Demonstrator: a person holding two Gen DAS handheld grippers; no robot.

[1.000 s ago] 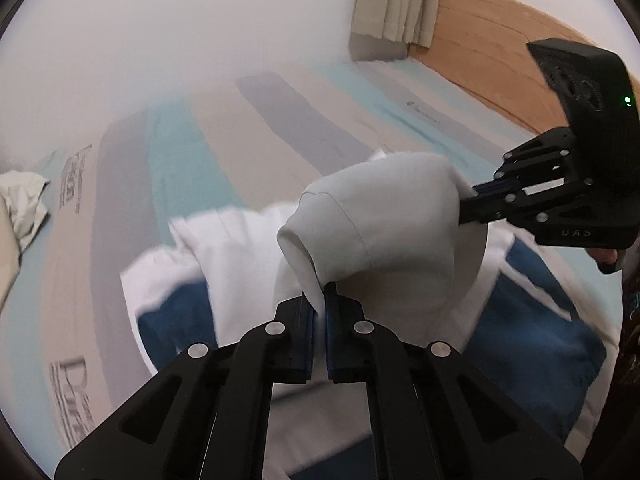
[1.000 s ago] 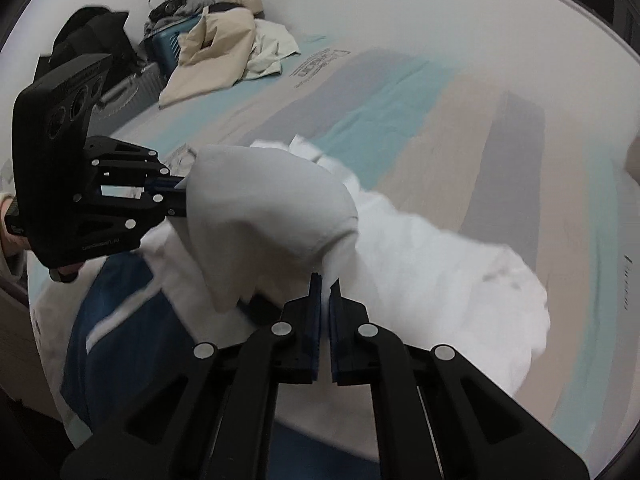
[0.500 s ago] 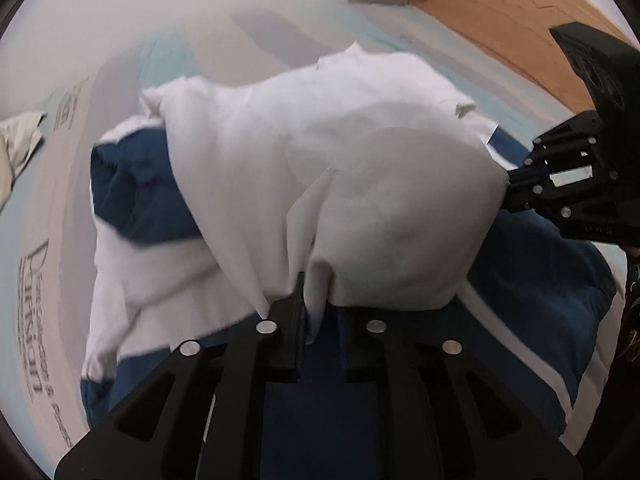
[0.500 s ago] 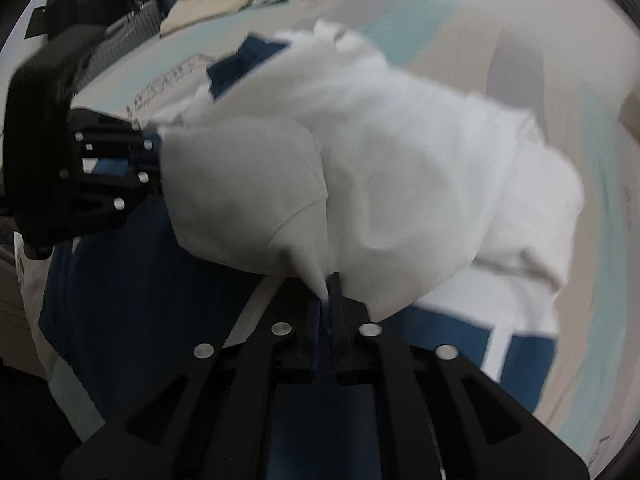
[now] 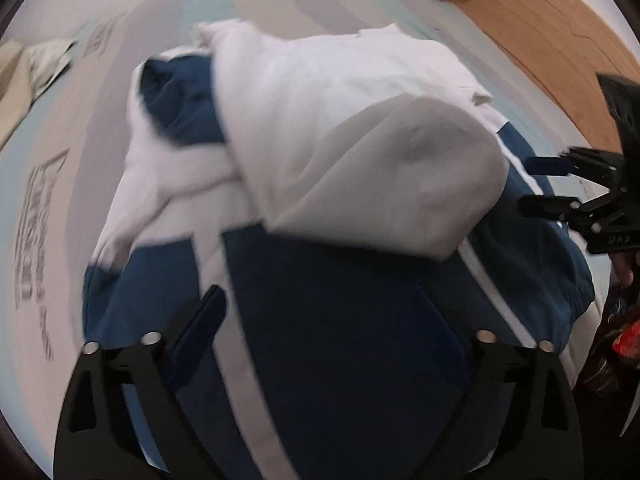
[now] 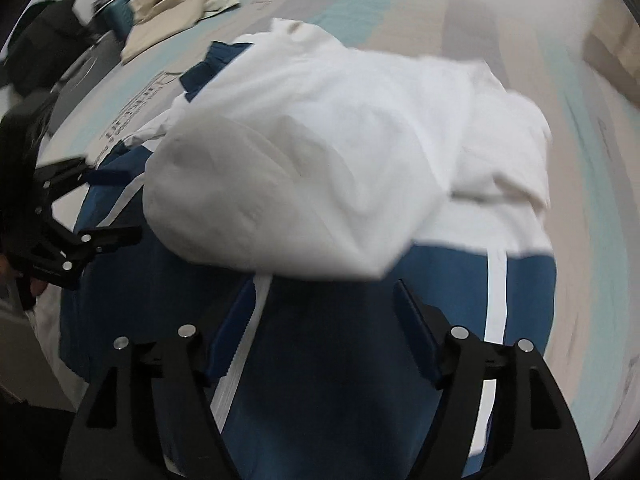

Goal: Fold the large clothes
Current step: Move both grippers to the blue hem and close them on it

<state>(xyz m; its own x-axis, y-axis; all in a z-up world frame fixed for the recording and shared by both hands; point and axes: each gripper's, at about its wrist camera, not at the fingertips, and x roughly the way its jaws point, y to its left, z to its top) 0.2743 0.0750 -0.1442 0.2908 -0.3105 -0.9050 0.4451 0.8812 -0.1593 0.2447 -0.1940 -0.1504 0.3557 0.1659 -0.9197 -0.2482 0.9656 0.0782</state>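
Observation:
A large blue-and-white garment [image 5: 340,320] lies on the bed, its blue body with white stripes nearest me. Its white hood [image 5: 400,184] and white upper part are folded over onto the blue body [image 6: 328,380]; the hood also shows in the right wrist view [image 6: 280,200]. My left gripper [image 5: 340,312] is open and empty just above the blue cloth. My right gripper [image 6: 324,304] is open and empty too, close to the hood's edge. Each gripper appears in the other's view, the right one [image 5: 560,184] and the left one [image 6: 96,208], both with jaws apart.
The bed has a striped cover in grey, teal and beige [image 6: 500,24] with printed lettering [image 5: 36,216]. A wooden headboard [image 5: 540,20] is at the right. Beige clothes [image 6: 176,12] and dark bags [image 6: 40,48] lie beyond the bed's far side.
Both grippers held the white hood pinched and carried it down over the blue body. Now both have opened and let it go; the hood rests on the garment.

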